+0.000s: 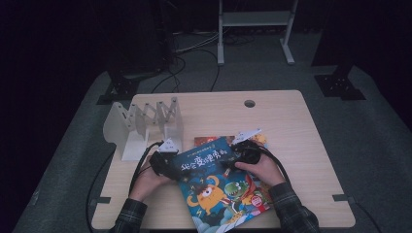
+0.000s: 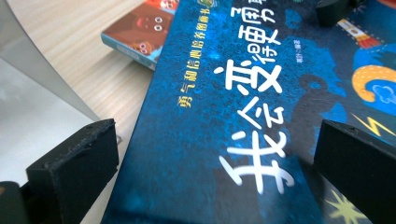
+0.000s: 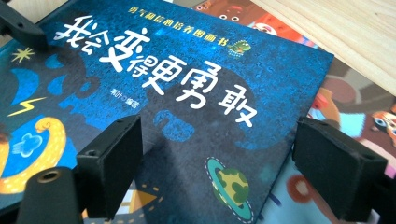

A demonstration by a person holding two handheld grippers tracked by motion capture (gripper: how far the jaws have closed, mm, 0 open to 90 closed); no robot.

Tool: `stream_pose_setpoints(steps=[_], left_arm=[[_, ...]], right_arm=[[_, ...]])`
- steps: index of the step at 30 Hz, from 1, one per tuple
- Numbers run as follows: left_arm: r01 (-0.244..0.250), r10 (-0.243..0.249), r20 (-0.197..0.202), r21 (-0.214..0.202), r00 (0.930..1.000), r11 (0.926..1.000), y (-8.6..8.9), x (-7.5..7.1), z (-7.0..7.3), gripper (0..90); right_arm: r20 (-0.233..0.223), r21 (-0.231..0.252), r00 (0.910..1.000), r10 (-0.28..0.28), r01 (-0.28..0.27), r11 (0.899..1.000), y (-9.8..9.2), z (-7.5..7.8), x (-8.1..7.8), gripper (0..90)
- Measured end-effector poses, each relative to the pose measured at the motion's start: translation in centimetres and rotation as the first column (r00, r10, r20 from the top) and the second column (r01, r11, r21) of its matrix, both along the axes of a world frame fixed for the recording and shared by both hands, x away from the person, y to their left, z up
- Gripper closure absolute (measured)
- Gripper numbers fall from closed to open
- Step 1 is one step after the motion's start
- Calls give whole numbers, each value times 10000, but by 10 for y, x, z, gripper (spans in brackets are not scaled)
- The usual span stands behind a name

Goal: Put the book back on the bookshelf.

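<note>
Clearly, blue book (image 3: pixel 187 93) title: 我会变得更勇敢; author line 编著.

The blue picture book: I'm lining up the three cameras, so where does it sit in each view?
High view: blue picture book lies low at centre, between the left gripper and right gripper.
Left gripper view: it spans the middle and right, running between the open jaws.
Right gripper view: it covers left and centre.
Shared landmark: its white title characters.
</note>
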State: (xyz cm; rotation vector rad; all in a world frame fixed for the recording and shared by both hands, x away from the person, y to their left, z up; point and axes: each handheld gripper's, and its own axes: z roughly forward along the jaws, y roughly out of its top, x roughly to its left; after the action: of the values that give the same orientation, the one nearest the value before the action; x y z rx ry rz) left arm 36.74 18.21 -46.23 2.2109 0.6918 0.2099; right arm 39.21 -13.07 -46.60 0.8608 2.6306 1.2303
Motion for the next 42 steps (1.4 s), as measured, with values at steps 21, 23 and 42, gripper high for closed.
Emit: stream_pose_setpoints(steps=[21, 23, 42], left_arm=[[-102, 98, -226, -183, 9997, 9998, 3, -1, -2, 0], [-95, 91, -220, -180, 9997, 9998, 3, -1, -2, 0], [-128, 124, -259, -172, 9996, 9998, 2, -1, -2, 0]], right_arm=[[500, -171, 9926, -1108, 1117, 9936, -72, 11, -58, 226], [548, -202, 9924, -1104, 1116, 9935, -76, 11, -61, 218], [543, -249, 9899, -1313, 1328, 9908, -120, 5, -132, 214]])
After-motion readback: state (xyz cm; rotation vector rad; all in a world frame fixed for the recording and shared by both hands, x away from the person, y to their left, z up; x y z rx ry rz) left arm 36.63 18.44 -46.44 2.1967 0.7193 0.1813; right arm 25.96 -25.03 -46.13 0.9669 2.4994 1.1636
